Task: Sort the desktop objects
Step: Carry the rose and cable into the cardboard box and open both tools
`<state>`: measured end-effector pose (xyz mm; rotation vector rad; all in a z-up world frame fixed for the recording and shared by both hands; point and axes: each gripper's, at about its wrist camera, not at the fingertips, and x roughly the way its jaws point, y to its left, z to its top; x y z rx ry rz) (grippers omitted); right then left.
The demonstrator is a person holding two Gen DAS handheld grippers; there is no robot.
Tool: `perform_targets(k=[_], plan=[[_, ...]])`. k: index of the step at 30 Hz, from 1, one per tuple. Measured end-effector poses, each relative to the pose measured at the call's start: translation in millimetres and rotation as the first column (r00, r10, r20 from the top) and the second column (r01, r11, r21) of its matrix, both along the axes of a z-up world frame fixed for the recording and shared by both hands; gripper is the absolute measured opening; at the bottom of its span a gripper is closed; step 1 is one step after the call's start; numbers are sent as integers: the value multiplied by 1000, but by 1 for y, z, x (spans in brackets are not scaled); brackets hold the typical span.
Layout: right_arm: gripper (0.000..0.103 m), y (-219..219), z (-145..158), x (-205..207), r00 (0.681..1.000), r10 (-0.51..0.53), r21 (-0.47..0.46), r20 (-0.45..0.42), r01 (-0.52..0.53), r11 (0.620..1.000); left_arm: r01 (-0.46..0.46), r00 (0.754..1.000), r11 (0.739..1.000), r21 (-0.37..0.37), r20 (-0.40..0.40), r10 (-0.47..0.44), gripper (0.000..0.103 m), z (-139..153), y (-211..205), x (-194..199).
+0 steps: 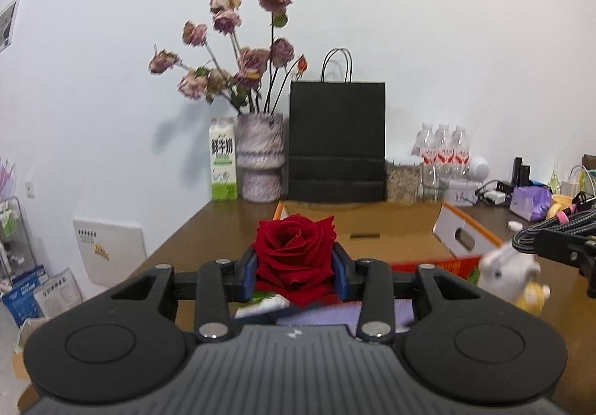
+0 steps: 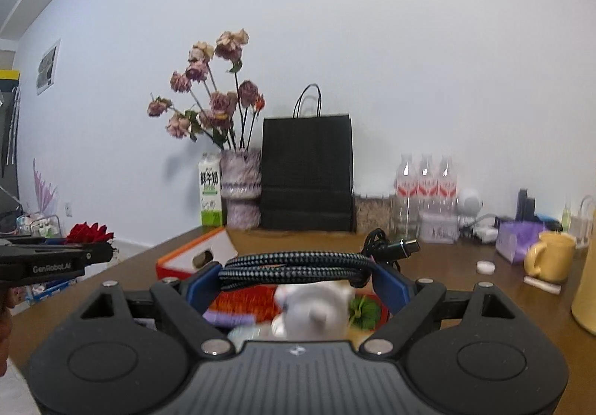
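Note:
My left gripper [image 1: 296,266] is shut on a red rose [image 1: 294,247], its blue pads pressing both sides of the bloom above the table. In the right wrist view the same rose [image 2: 88,232] shows at the far left above the left gripper. My right gripper [image 2: 298,275] is shut on a coiled black braided cable [image 2: 294,266], which spans between the blue pads; its plug end [image 2: 406,246] sticks out to the right. The cable [image 1: 555,223] also shows at the right edge of the left wrist view. A white plush toy [image 2: 316,310] lies below, blurred.
An open cardboard box [image 1: 391,236] with an orange-edged flap [image 1: 462,236] lies on the brown table [image 1: 208,229]. At the back stand a vase of dried roses [image 1: 259,162], a milk carton [image 1: 222,162], a black paper bag [image 1: 337,143] and water bottles [image 1: 443,147]. A yellow mug [image 2: 549,258] sits at right.

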<state>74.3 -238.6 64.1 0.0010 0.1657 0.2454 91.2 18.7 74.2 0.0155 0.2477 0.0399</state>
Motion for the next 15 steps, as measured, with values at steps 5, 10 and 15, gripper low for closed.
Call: perform_targets(k=[5,10,15], plan=[[86,5,19,49,1000,-3,-6,-15,3,1000,9,1000,1000,29,-12,-9,39,20,-11,44],[86,11,35,116,997,-18,-32,-78,16,999,41,993,998,54,-109,-35,39,32,-22,107],[86,12,44,180,984,-25,-44,-176,18,999,44,982,995,93,-185,-26,39,33,-31,164]])
